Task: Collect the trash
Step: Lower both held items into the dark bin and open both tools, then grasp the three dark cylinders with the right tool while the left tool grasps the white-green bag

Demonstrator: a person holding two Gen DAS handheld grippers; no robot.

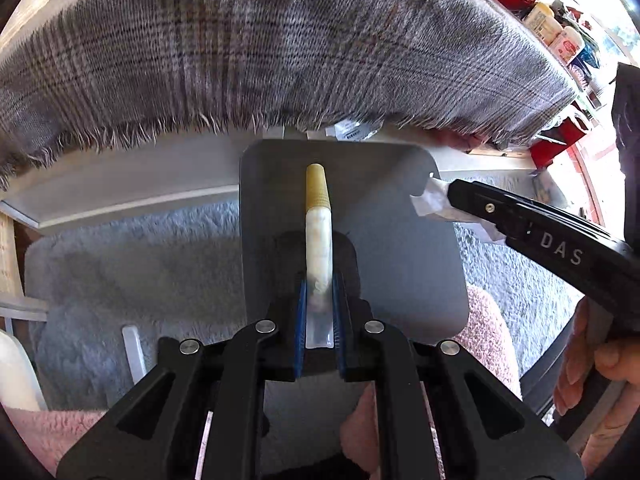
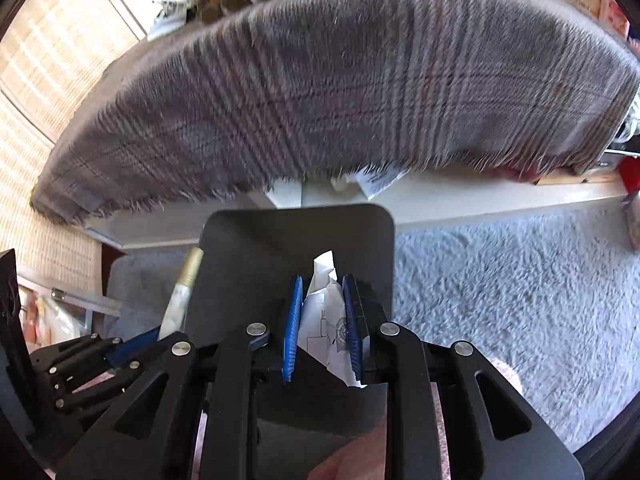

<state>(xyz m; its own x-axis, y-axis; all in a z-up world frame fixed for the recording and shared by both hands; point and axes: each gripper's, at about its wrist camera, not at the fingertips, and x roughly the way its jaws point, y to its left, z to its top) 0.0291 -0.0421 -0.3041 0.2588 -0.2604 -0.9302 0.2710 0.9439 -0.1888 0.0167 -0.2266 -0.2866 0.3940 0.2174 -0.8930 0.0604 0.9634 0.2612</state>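
My left gripper [image 1: 319, 280] is shut on a squeezed white tube with a gold cap [image 1: 318, 216]; the tube points forward over a grey bin [image 1: 352, 200] on the floor. The tube [image 2: 182, 292] and left gripper [image 2: 132, 344] also show at the lower left of the right wrist view. My right gripper [image 2: 322, 280] is shut on a crumpled white paper [image 2: 326, 308] and holds it over the same grey bin [image 2: 280, 236]. In the left wrist view the right gripper [image 1: 450, 194] comes in from the right with the paper [image 1: 434, 202] at the bin's right edge.
A grey plaid cloth with a frayed edge [image 1: 280, 48] hangs over a white table edge [image 1: 120, 196] just beyond the bin. Grey shaggy carpet [image 2: 500, 292] covers the floor. Bottles and red items [image 1: 552, 28] crowd the far right. A pink fuzzy thing [image 1: 488, 328] lies near me.
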